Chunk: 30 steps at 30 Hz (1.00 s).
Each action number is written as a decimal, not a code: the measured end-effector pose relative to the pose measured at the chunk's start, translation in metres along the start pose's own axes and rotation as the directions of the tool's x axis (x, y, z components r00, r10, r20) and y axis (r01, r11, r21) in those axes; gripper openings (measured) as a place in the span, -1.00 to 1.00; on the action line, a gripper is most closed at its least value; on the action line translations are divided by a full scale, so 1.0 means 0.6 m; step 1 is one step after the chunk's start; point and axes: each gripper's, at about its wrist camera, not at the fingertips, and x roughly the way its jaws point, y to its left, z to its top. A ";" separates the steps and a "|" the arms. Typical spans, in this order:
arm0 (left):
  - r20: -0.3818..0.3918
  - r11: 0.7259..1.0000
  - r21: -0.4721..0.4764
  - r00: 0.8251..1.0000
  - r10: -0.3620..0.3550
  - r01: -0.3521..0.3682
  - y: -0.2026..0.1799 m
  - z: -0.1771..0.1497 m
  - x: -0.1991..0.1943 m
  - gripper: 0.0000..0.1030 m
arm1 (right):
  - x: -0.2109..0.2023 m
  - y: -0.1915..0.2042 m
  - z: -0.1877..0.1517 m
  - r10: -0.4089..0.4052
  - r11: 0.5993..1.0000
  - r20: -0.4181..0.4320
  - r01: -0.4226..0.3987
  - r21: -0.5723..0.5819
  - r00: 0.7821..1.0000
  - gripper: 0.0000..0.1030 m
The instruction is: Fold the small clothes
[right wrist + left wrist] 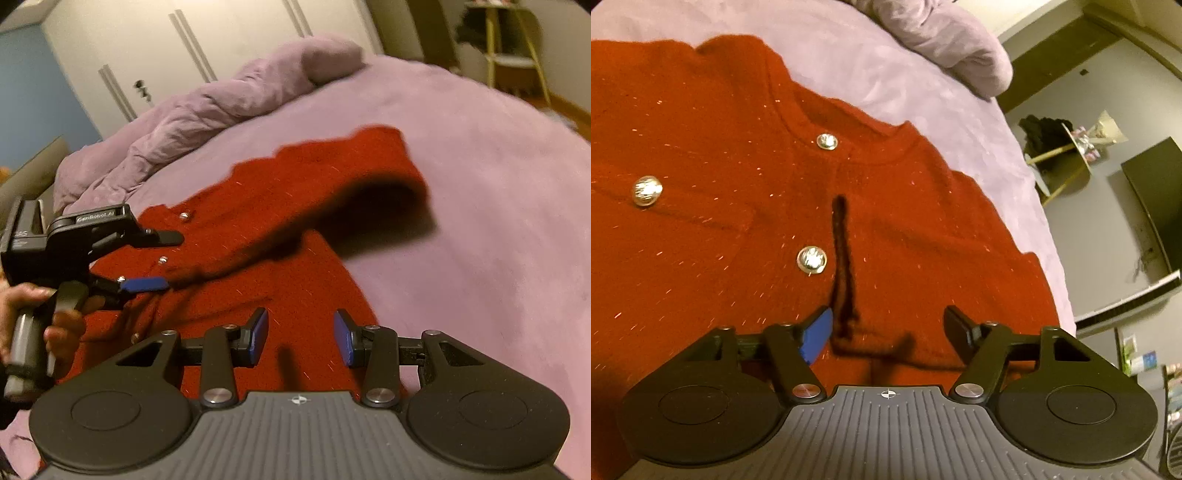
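Black claw (300, 338), blue pads (258, 334)

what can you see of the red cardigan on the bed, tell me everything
The red cardigan is a fuzzy knit flecked with glittery thread, with a ribbed round neckline and shiny silver buttons down the front. It lies front up on the lilac bedspread. In the right wrist view one sleeve is folded across the body, its cuff end blurred and apparently raised, with a dark shadow beneath. Neither gripper grips it.

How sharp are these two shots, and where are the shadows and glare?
Left wrist view: sharp cardigan, buttons glaring, thin dark shadow beside them. Right wrist view: sleeve smeared, heavy shadow underneath on the bedspread; both warm, dim, fisheye-bent.
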 end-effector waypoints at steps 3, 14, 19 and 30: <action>-0.030 1.000 -0.027 1.000 0.009 -0.010 0.002 0.010 0.022 -0.26 | -0.007 -0.014 -0.006 0.004 1.000 0.002 -0.004 0.019 1.000 -0.24; 0.223 0.967 0.231 0.973 0.054 -0.107 -0.040 0.078 -0.105 -0.59 | 0.025 0.017 0.056 0.011 0.998 0.067 -0.015 0.058 0.998 -0.21; 0.302 0.891 0.263 0.909 0.288 -0.370 0.027 0.087 -0.123 -0.52 | 0.066 0.028 0.079 0.051 0.994 0.064 -0.057 0.091 0.997 -0.13; 0.239 0.966 0.064 0.943 0.230 -0.252 0.122 0.111 -0.070 -0.53 | 0.143 0.003 0.096 0.109 0.922 0.039 -0.116 0.370 0.993 -0.18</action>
